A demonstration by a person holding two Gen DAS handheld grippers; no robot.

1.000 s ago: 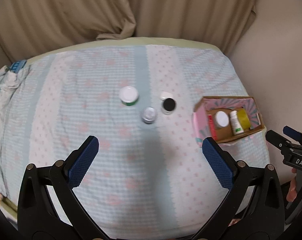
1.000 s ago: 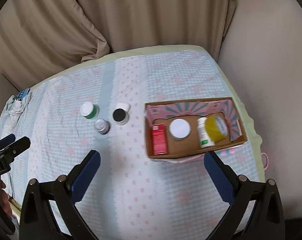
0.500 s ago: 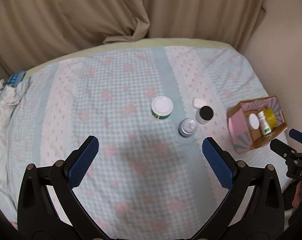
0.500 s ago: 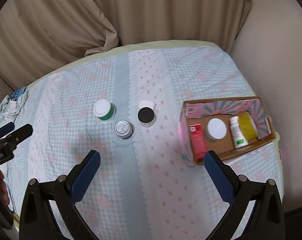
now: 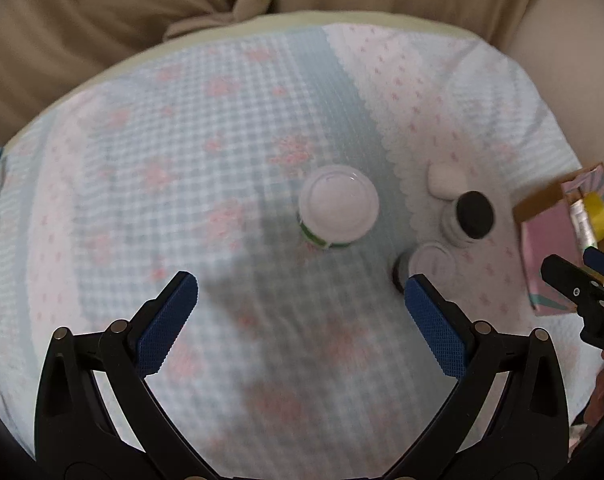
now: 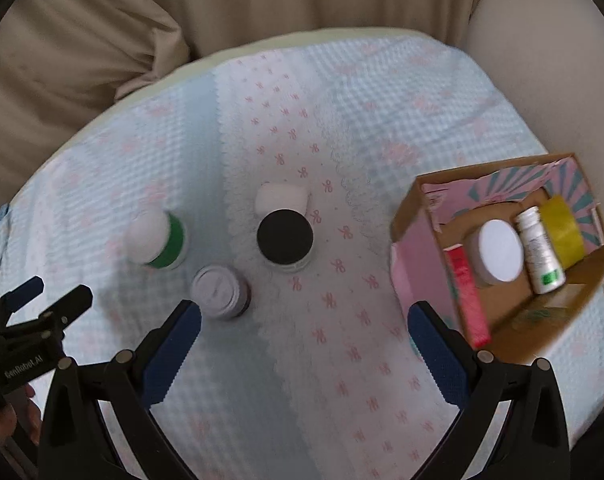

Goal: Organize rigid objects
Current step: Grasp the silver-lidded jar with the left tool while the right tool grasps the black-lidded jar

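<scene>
Left wrist view: my left gripper (image 5: 297, 282), jaws spread wide and empty, hovers over the cloth with the green-banded jar (image 5: 338, 206) upright dead ahead, nearer than my open right gripper (image 6: 304, 314).

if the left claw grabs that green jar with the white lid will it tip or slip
The green jar stands upright and looks squat, with a wide white lid, so it probably won't tip easily. Its round, smooth-looking wall may slip or twist between the left claw's pads. If knocked onto its side, it would likely roll on the tablecloth.
</scene>
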